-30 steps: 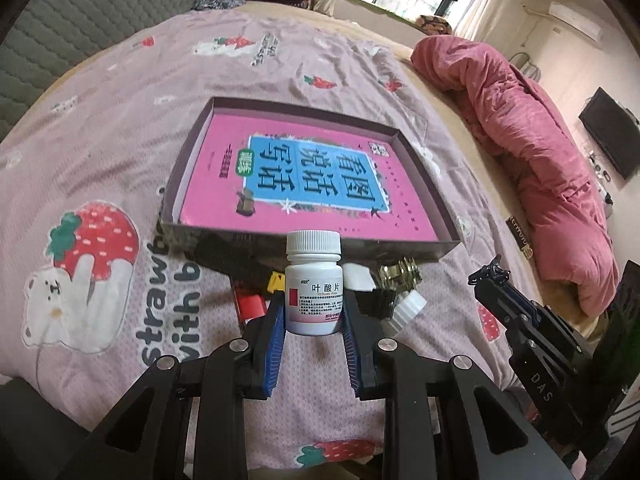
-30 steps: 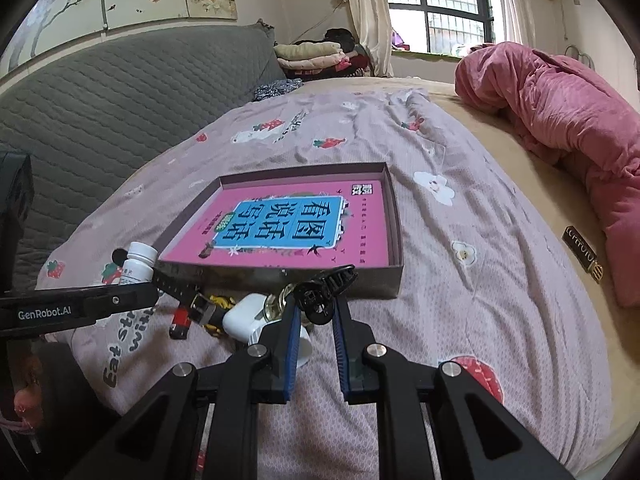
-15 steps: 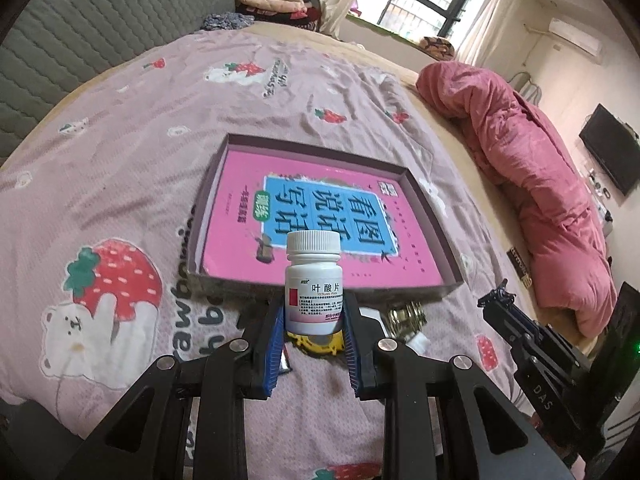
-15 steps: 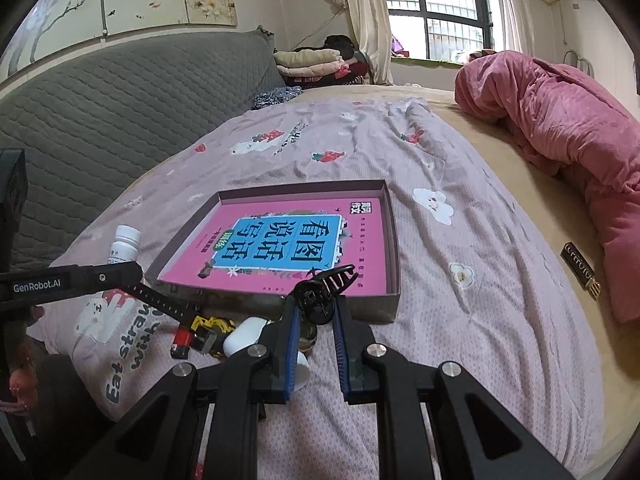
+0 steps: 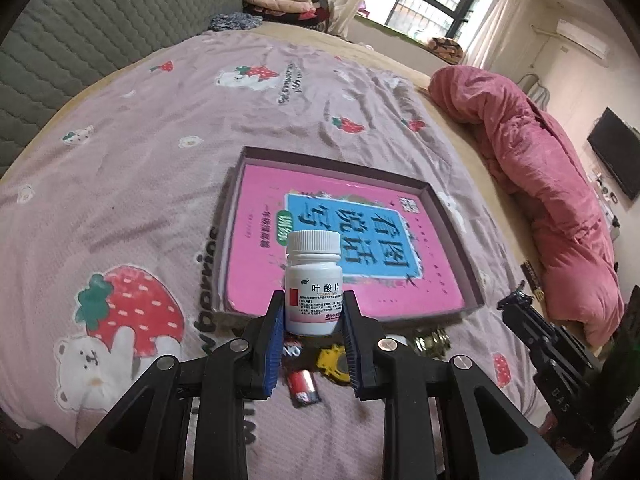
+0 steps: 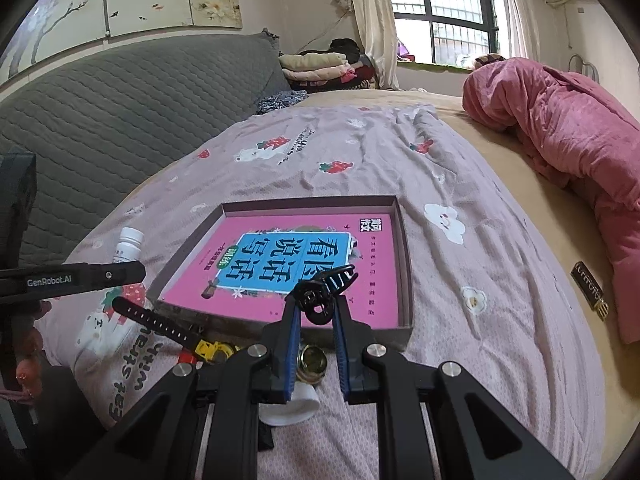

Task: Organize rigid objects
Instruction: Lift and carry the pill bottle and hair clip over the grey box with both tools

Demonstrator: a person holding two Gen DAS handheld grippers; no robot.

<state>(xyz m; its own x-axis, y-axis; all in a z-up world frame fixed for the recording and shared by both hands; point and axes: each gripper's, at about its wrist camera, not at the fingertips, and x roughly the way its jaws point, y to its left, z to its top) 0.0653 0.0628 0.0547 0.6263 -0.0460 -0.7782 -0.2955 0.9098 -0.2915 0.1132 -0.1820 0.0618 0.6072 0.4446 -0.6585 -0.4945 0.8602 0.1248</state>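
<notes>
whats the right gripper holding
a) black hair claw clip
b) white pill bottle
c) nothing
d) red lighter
a: the right gripper is shut on the black hair claw clip, held above the box's near edge; the white pill bottle sits in the left gripper.

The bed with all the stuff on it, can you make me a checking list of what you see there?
Surface: bedspread with strawberry print.
Job's things: white pill bottle; black hair clip; shallow box holding a pink book.
Clutter: watch strap, yellow item, red item, brass piece, white cap.
Grippers: left gripper shut on pill bottle; right gripper shut on hair clip.
Cables: nothing seen.
Surroundings: pink quilt, grey headboard, window.
</notes>
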